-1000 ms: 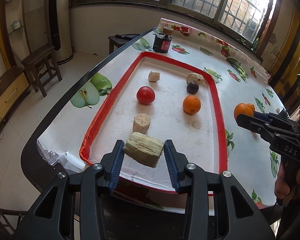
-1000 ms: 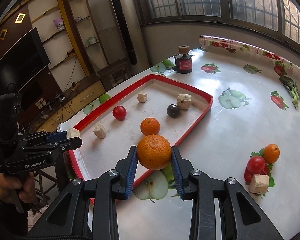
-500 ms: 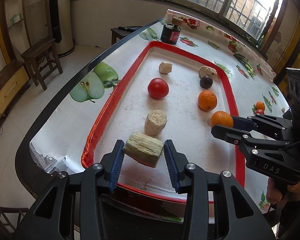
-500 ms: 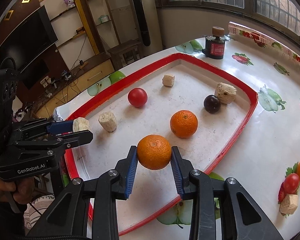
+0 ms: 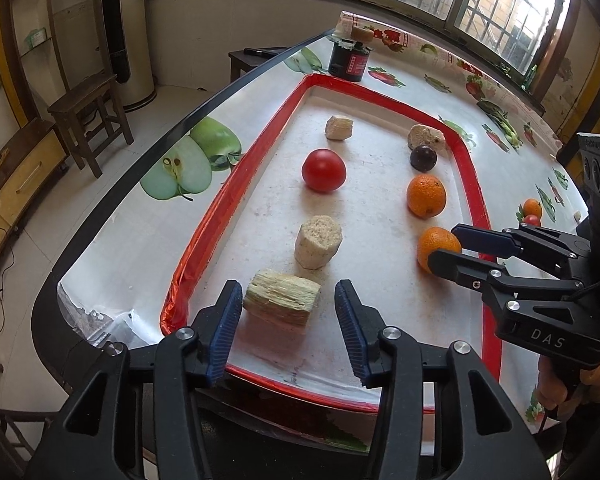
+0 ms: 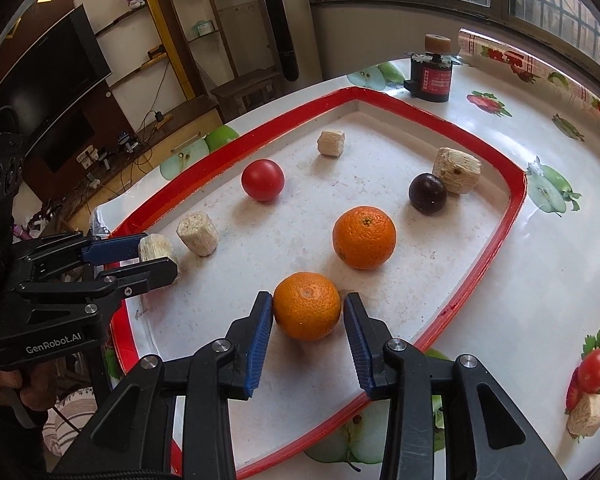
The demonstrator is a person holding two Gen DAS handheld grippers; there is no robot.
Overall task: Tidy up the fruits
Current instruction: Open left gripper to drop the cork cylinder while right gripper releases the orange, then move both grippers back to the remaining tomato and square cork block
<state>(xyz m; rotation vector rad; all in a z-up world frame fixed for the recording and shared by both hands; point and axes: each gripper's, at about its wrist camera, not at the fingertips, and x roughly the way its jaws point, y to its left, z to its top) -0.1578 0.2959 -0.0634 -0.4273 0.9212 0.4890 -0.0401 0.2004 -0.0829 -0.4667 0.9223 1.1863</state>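
A red-rimmed tray (image 5: 204,236) (image 6: 512,216) holds a red tomato (image 5: 323,171) (image 6: 262,180), a dark plum (image 5: 423,158) (image 6: 427,193), an orange (image 5: 426,195) (image 6: 363,237) and pale sugarcane chunks. My left gripper (image 5: 288,312) (image 6: 156,254) is open around a fibrous sugarcane piece (image 5: 282,298) that lies on the tray floor. My right gripper (image 6: 306,322) (image 5: 446,246) is open around a second orange (image 6: 307,305) (image 5: 436,246) that rests on the tray; the left pad still touches it.
A black jar with a red label (image 5: 348,64) (image 6: 432,76) stands beyond the tray's far end. A small orange, a tomato and a sugarcane chunk (image 6: 588,412) lie on the fruit-print tablecloth right of the tray. A wooden stool (image 5: 88,112) stands on the floor to the left.
Both grippers came down over the tray and opened. The sugarcane piece and the orange, held in the air before, now rest on the tray floor.
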